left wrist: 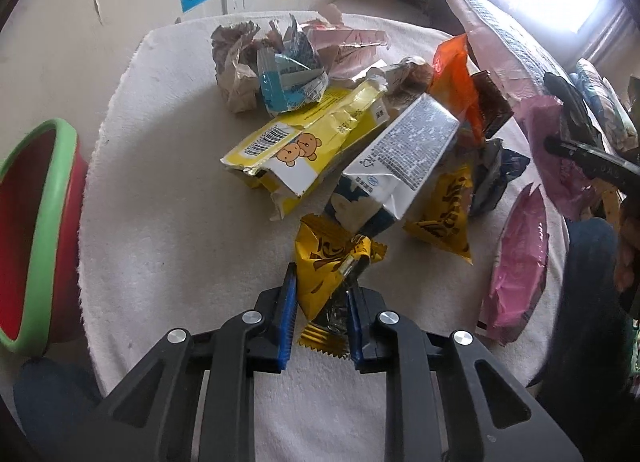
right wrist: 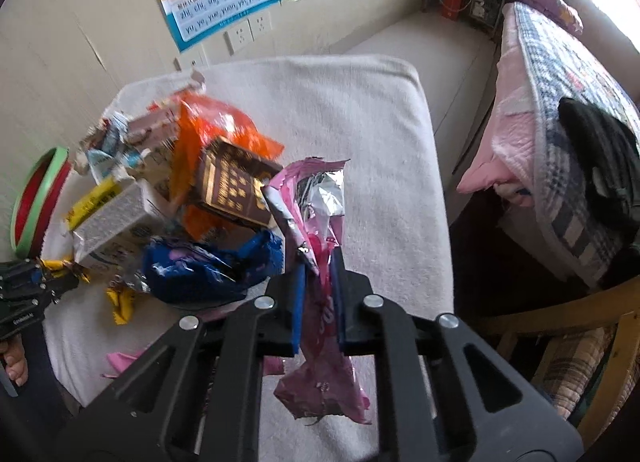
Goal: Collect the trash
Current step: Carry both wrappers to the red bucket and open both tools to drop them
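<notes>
A heap of trash lies on a white towel-covered table (left wrist: 168, 221): a yellow bear carton (left wrist: 296, 145), a white milk carton (left wrist: 404, 153), crumpled paper (left wrist: 236, 61), an orange bag (left wrist: 456, 73). My left gripper (left wrist: 322, 302) is shut on a yellow snack wrapper (left wrist: 324, 262) at the heap's near edge. My right gripper (right wrist: 318, 278) is shut on a pink foil wrapper (right wrist: 316, 213) and holds it above the table's right part; it shows in the left wrist view (left wrist: 560, 129) too. A red bin with a green rim (left wrist: 36, 229) stands at the table's left.
A second pink wrapper (left wrist: 520, 262) lies at the table's right edge. A blue wrapper (right wrist: 212, 266) and a brown box (right wrist: 236, 185) sit in the heap. A bed with a checked quilt (right wrist: 560, 109) stands to the right, with a wooden chair (right wrist: 560, 326) beside it.
</notes>
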Available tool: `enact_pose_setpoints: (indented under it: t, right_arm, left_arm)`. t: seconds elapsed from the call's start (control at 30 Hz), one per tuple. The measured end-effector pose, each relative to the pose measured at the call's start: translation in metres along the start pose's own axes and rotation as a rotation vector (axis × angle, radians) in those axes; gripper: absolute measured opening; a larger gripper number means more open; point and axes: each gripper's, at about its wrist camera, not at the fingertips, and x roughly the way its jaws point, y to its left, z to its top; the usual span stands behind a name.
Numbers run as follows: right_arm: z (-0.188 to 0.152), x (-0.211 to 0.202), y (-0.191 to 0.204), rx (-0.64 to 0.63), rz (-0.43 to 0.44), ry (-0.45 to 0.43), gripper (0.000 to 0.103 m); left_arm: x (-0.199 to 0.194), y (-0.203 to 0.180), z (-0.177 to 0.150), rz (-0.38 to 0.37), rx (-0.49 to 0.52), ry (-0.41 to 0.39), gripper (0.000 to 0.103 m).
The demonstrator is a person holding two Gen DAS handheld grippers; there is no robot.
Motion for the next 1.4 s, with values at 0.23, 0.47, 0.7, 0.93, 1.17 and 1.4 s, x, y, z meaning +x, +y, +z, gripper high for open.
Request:
enact_pose_setpoints:
  t: [0.23,0.47,0.7,0.93,1.17,1.4]
  right_arm:
    - [0.008,-0.044,0.017,-0.019,0.027,-0.079,0.013]
    - [0.02,-0.073,0.072,-0.086,0.116,-0.124,0.013]
    - [0.05,-0.1,0.142,-0.195,0.233,-0.164,0.013]
    - [0.072,-0.112,0.22,-0.308,0.336,-0.193,0.013]
    - [0.09,-0.106,0.295,-0.409,0.413,-0.205,0.013]
    - [0.103,-0.094,0.361,-0.488,0.5,-0.184,0.013]
  left_arm:
    - [-0.029,0.006,-0.011,0.015,-0.04,-0.062,0.02]
    - [-0.075,0.027,-0.008,0.061,-0.101,-0.173,0.02]
    - [-0.113,0.077,0.002,0.112,-0.2,-0.253,0.02]
    - [-0.143,0.132,0.004,0.184,-0.296,-0.307,0.02]
    - [-0.159,0.184,0.001,0.222,-0.382,-0.329,0.02]
    - [-0.168,0.227,-0.008,0.24,-0.449,-0.338,0.02]
